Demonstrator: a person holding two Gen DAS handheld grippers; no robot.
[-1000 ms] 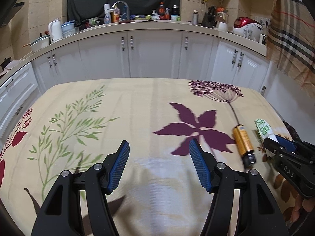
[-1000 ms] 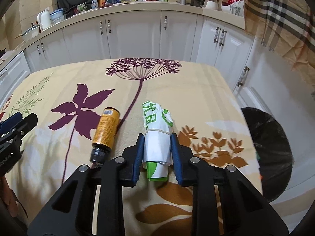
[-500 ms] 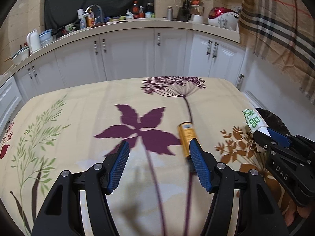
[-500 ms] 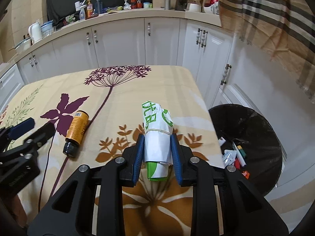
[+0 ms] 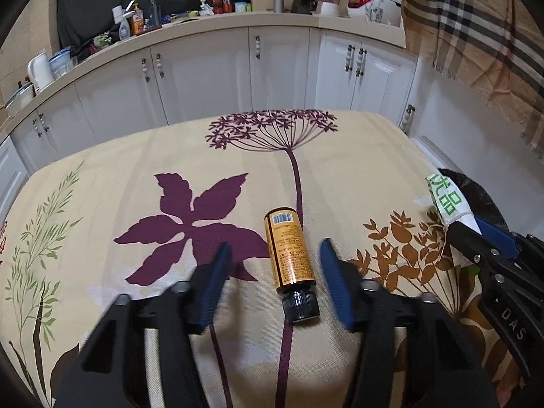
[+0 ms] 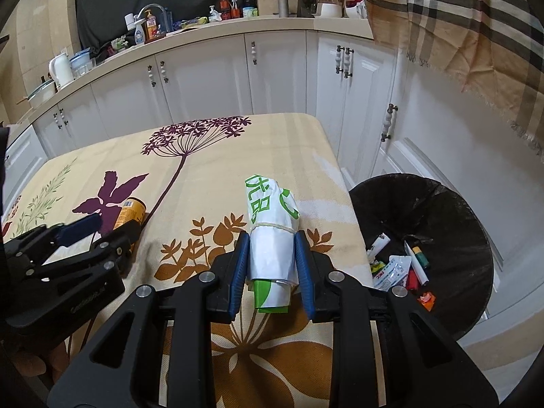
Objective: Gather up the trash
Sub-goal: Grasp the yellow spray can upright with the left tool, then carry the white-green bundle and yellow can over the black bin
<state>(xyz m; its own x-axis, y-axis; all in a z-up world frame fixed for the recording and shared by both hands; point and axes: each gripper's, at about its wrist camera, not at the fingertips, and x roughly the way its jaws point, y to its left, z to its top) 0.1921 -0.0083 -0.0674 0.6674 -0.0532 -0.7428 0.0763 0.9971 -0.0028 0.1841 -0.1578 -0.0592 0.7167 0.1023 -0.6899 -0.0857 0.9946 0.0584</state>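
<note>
The right gripper [image 6: 271, 265] is clenched around a rolled white-and-green bag [image 6: 271, 238], held above the table [image 6: 210, 176] near the edge nearest the black bin [image 6: 442, 210], which holds wrappers. The left gripper [image 5: 275, 277] is spread wide, its fingers either side of an orange bottle [image 5: 289, 255] lying on the table, not touching it.

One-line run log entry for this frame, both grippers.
left gripper: open, straddling amber bottle lying on tablecloth | right gripper: shut on rolled white-green bag, above table edge beside black bin
</note>
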